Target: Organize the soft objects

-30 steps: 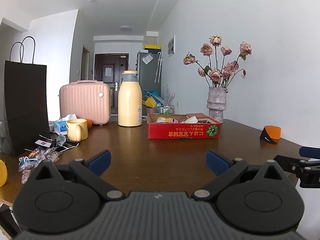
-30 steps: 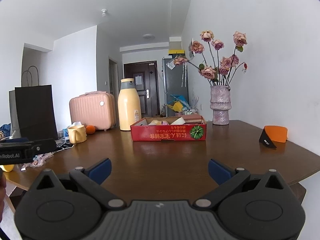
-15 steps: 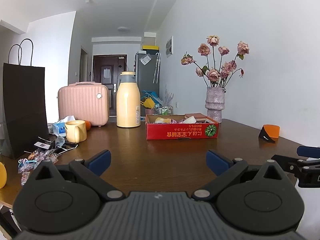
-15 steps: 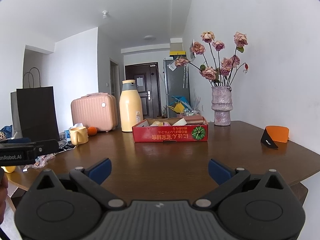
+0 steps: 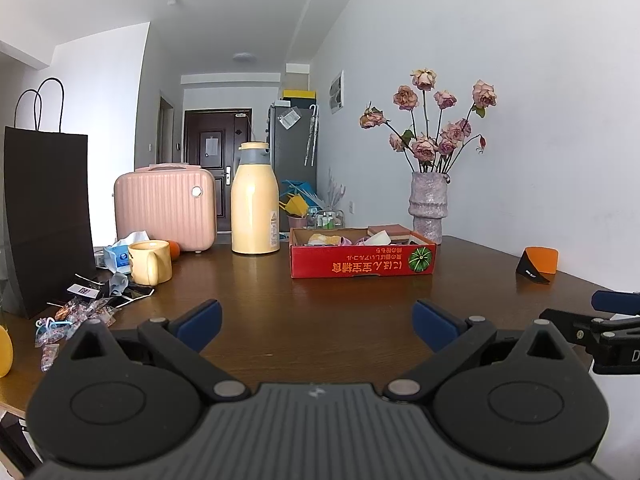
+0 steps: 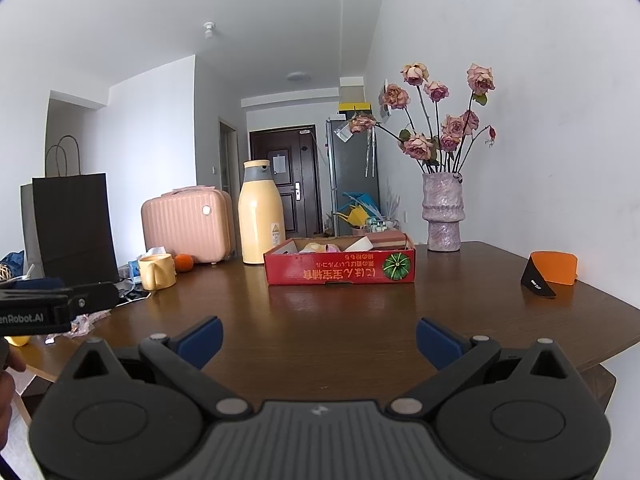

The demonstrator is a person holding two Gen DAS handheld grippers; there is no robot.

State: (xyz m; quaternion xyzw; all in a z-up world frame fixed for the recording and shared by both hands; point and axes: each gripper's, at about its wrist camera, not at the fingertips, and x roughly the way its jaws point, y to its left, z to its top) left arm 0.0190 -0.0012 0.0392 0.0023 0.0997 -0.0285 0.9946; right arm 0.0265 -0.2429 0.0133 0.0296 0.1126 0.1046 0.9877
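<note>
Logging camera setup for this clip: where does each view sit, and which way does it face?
Left wrist: on the left claw, open, facing across the wooden table to the red box; right claw at right edge.
Right wrist: on the right claw, open, facing the same way from further right; left claw and some fingers at left edge.
Shared: box, yellow bottle, pink case, vase.
</note>
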